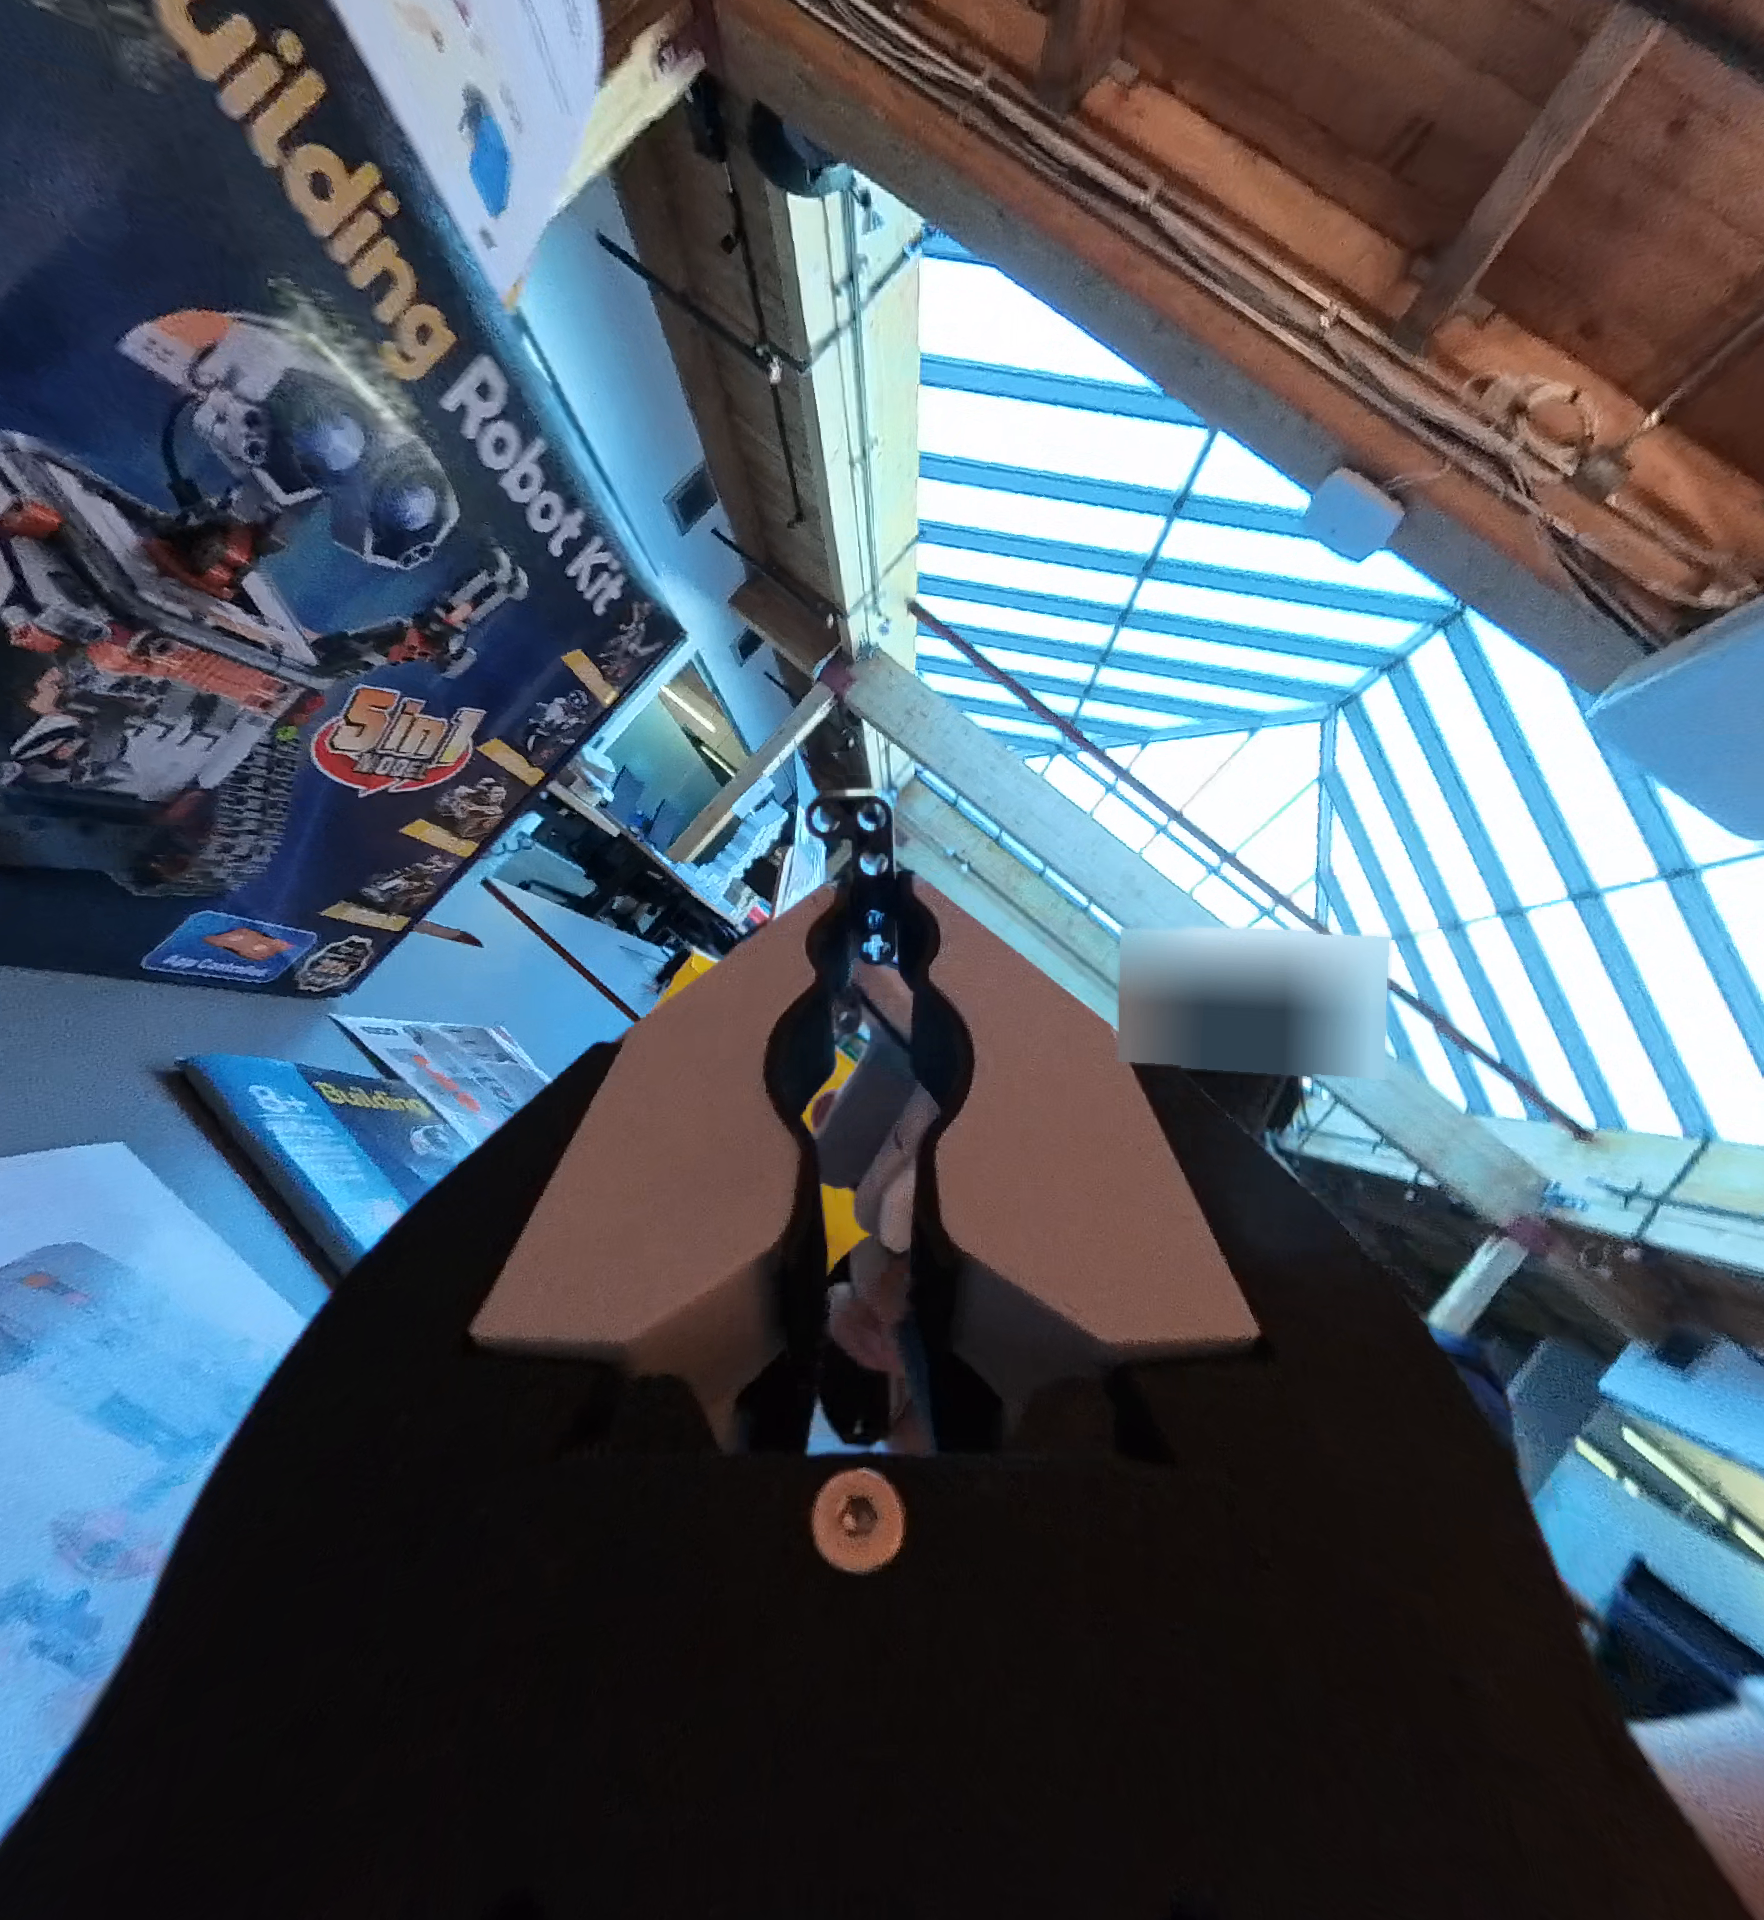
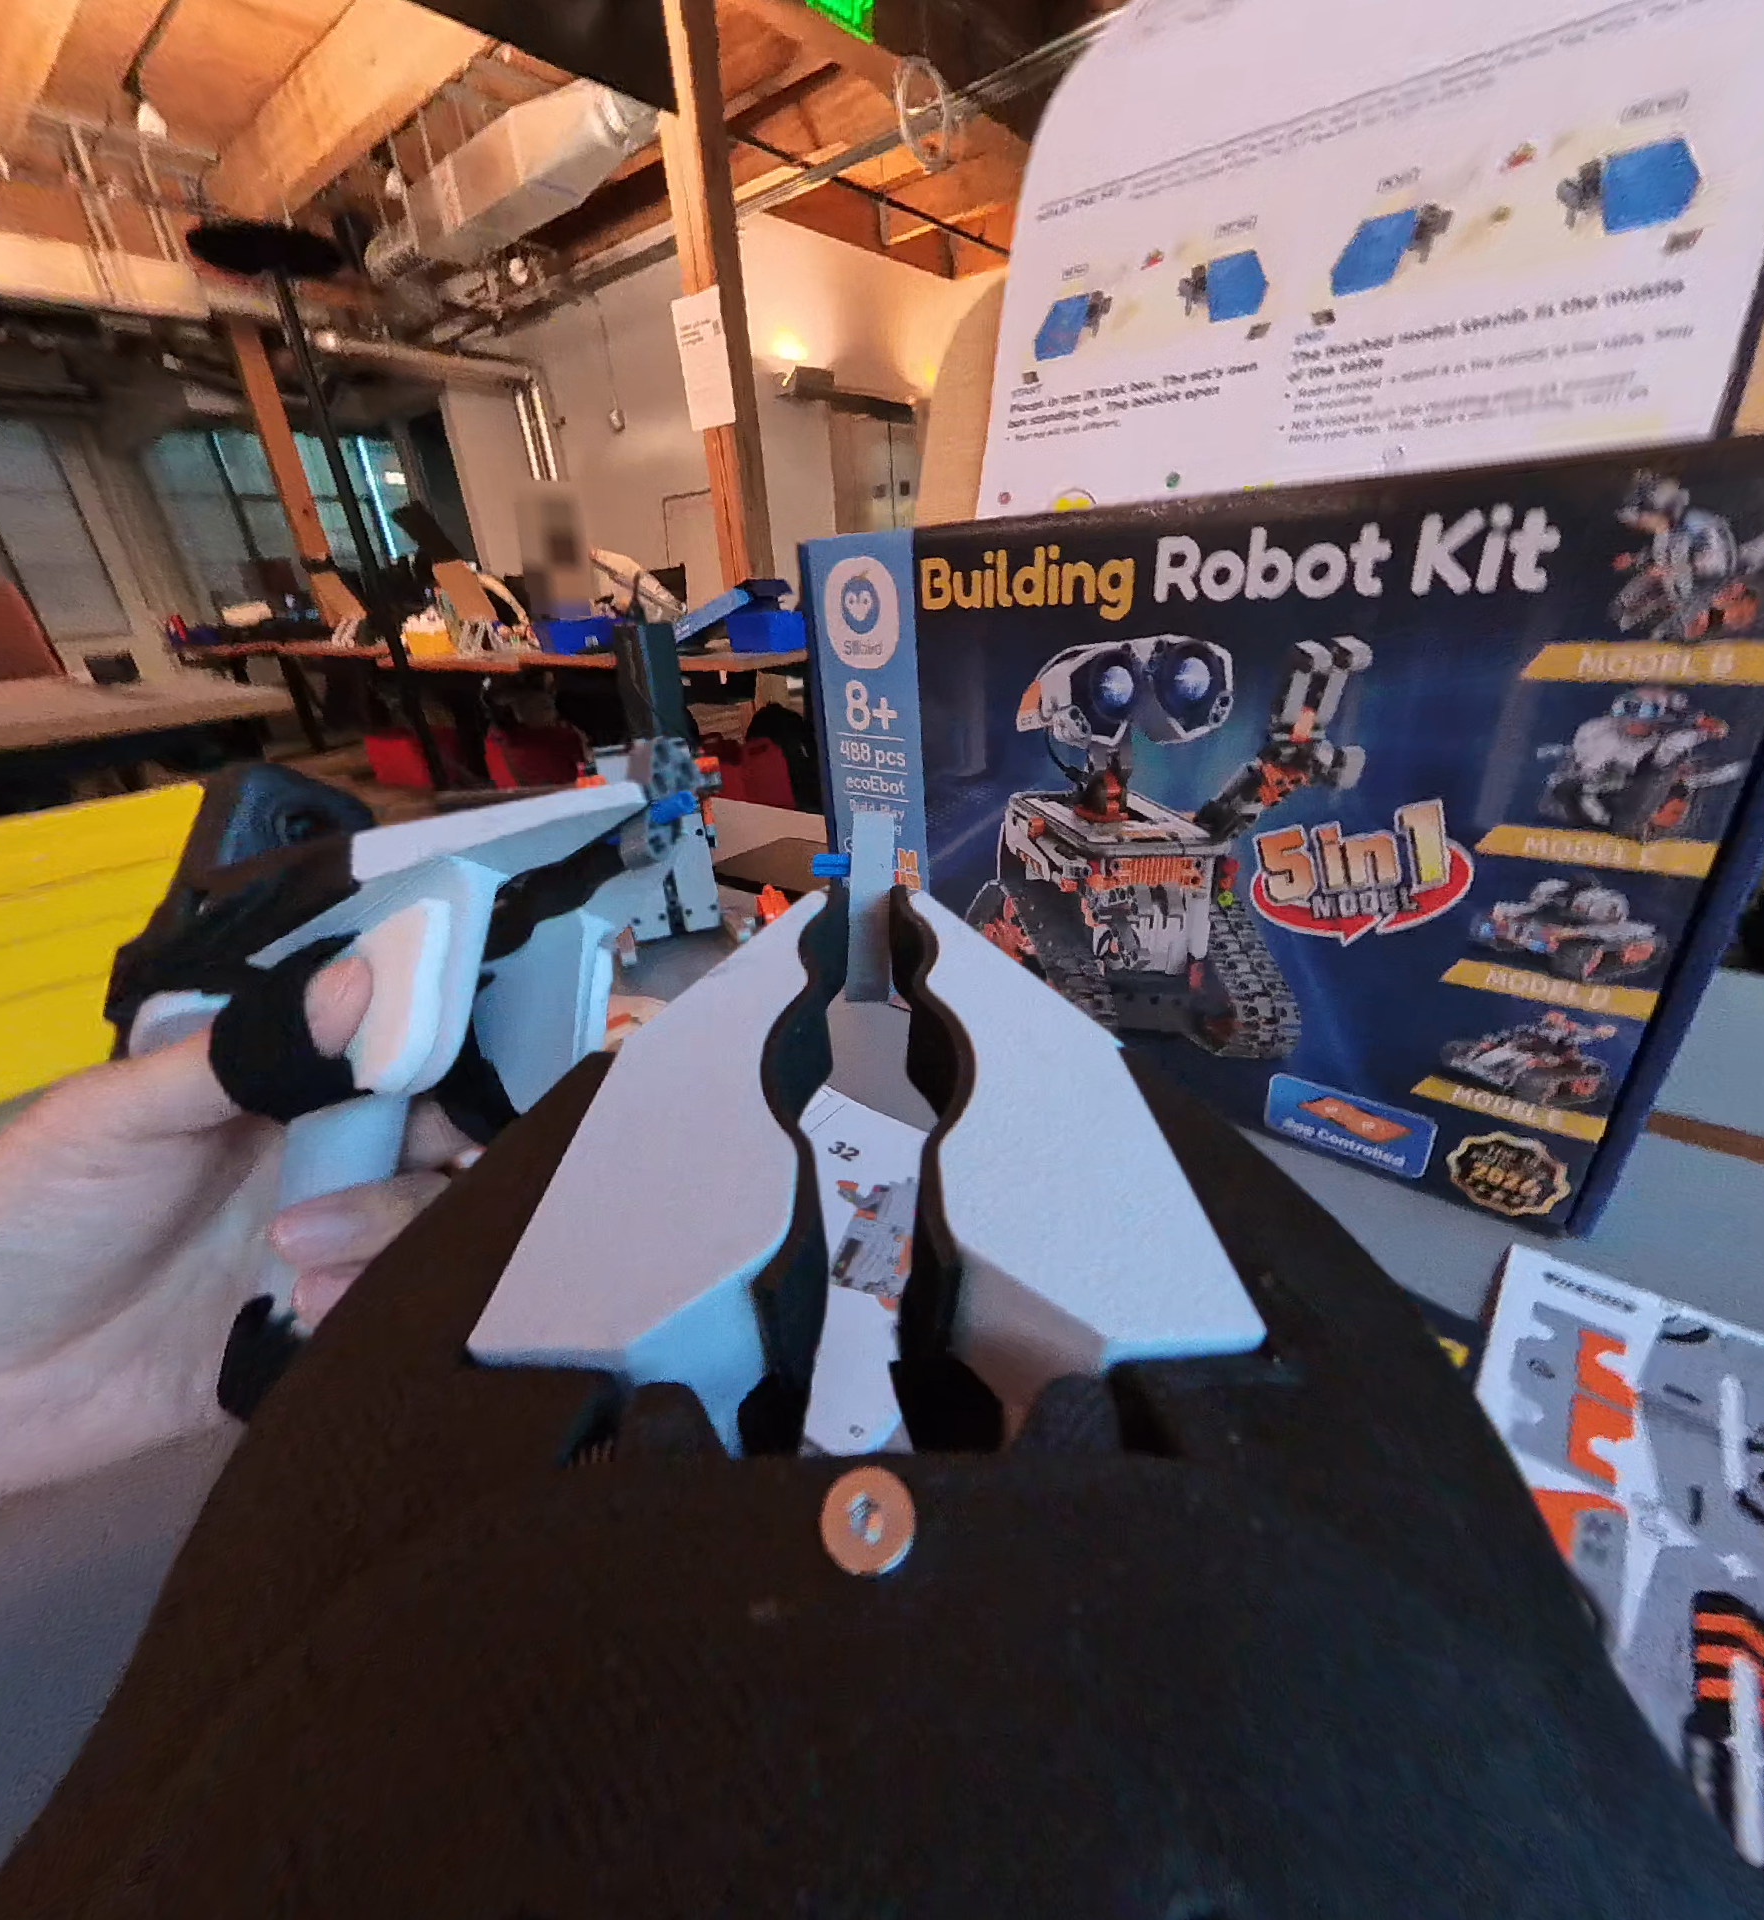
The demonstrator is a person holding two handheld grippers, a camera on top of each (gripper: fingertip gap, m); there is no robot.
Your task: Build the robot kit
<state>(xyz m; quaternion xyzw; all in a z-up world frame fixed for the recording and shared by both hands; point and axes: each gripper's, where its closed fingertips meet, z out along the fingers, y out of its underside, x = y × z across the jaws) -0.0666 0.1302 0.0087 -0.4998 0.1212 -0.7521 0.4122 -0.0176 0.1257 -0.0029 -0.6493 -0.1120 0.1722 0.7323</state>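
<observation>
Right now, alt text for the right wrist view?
The right gripper is shut on a small grey brick piece, raised before an upright toy robot kit box. To the left, a hand holds the left gripper by a part-built model.

Skylight [image 1: 1221, 582] blew out the left view; tongs body backlit, near black. Right view was warm-lit. Both fisheye-warped, edges motion-blurred.

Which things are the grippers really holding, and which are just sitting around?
Being held:
- black beam with holes, in the left hand-held gripper
- grey piece with a blue pin, in the right hand-held gripper

Just sitting around:
- robot kit box
- picture booklet
- printed sheet behind the box
- yellow bin
</observation>
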